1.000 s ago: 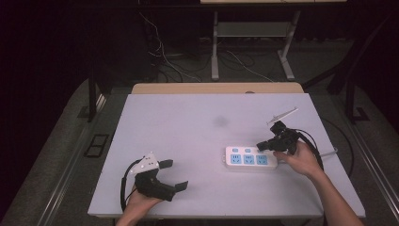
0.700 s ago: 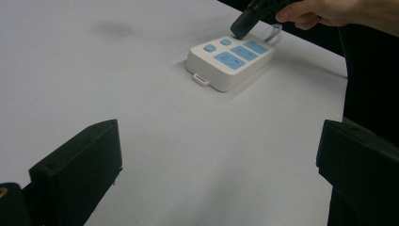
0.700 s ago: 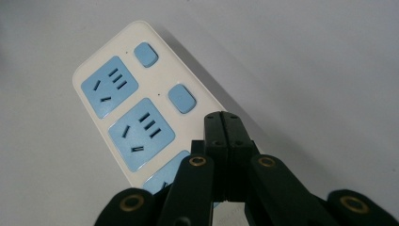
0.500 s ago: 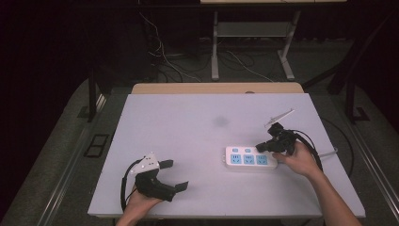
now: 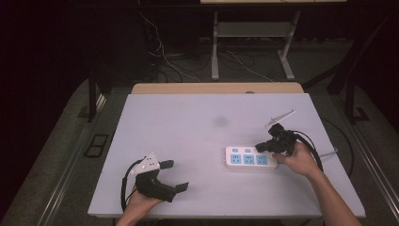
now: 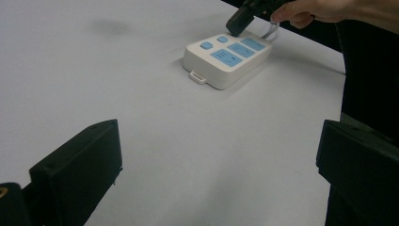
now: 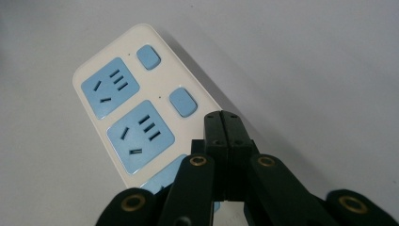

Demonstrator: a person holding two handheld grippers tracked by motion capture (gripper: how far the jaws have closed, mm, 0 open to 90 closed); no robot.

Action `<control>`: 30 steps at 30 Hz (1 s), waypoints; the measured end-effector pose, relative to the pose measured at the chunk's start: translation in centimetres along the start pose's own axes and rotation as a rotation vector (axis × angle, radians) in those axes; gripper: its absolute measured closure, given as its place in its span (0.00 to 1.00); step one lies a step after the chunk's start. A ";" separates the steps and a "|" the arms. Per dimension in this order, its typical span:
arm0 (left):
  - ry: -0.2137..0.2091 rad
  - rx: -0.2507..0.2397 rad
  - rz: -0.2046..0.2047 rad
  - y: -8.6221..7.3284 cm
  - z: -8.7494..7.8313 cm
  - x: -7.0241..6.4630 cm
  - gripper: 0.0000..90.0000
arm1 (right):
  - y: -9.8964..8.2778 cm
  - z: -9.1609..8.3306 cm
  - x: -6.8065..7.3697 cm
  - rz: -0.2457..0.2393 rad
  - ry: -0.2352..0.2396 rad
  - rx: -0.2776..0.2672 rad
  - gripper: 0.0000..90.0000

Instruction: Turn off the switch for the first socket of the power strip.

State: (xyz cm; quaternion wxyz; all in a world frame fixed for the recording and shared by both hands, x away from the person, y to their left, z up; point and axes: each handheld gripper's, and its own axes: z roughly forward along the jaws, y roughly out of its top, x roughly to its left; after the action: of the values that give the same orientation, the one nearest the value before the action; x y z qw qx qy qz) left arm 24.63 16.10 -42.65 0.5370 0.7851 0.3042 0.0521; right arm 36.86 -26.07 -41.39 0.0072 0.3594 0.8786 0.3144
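A white power strip (image 5: 250,158) with three blue sockets and blue buttons lies flat on the right half of the white table (image 5: 202,127). My right gripper (image 5: 259,148) hangs just above the strip's far right part, jaws pressed together with nothing between them. In the right gripper view the shut tips (image 7: 223,123) sit over the strip (image 7: 136,117) beside a blue button (image 7: 182,101). My left gripper (image 5: 176,175) rests near the front left of the table, jaws wide apart and empty. The left gripper view has the strip (image 6: 228,56) far ahead, with the right gripper (image 6: 236,22) over it.
The strip's white cable (image 5: 329,153) runs off to the right past the hand. A faint dark smudge (image 5: 220,121) marks the table's middle. Beyond the far edge stand a wooden board (image 5: 216,88), floor cables (image 5: 169,56) and metal table legs (image 5: 214,47).
The right gripper has edged slightly left and down over the strip's right end. The left gripper and the strip have stayed in place.
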 end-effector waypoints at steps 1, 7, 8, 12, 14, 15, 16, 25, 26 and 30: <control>0.000 0.001 0.000 0.0 0.0 0.0 0.00 | 0.0 0.0 0.1 -0.003 -0.007 -0.004 1.00; 0.000 0.001 0.002 0.0 0.0 0.0 0.00 | 0.1 0.1 0.2 0.003 -0.009 0.005 1.00; -0.001 0.001 0.002 0.0 0.0 0.0 0.00 | 0.1 0.0 0.3 -0.006 -0.016 0.007 1.00; -0.003 0.001 0.005 0.0 -0.1 -0.1 0.00 | -0.1 0.0 0.2 -0.002 -0.016 -0.006 1.00; -0.004 0.001 0.006 -0.1 -0.1 -0.1 0.00 | -0.4 0.0 0.1 0.005 -0.012 -0.017 1.00; -0.004 0.002 0.006 -0.1 -0.1 -0.1 0.00 | -0.5 0.1 -0.1 0.011 -0.005 -0.026 1.00; -0.004 0.004 0.007 -0.1 -0.1 -0.1 0.00 | -0.6 0.0 -0.1 0.013 -0.002 -0.035 1.00; -0.001 0.009 0.000 -0.1 0.1 0.1 0.00 | -0.9 0.0 -0.5 0.023 0.026 -0.063 1.00; -0.001 0.009 0.001 -0.1 0.1 0.1 0.00 | -0.9 0.0 -0.5 0.024 0.027 -0.064 1.00; -0.002 0.009 0.000 -0.1 0.1 0.1 0.00 | -0.7 0.0 -0.5 0.021 0.022 -0.059 1.00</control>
State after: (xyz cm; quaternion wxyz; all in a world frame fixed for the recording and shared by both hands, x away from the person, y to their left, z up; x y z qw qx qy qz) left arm 24.70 16.14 -42.82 0.5340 0.7874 0.3038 0.0500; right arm 36.76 -26.75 -41.94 0.0051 0.3648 0.8651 0.3442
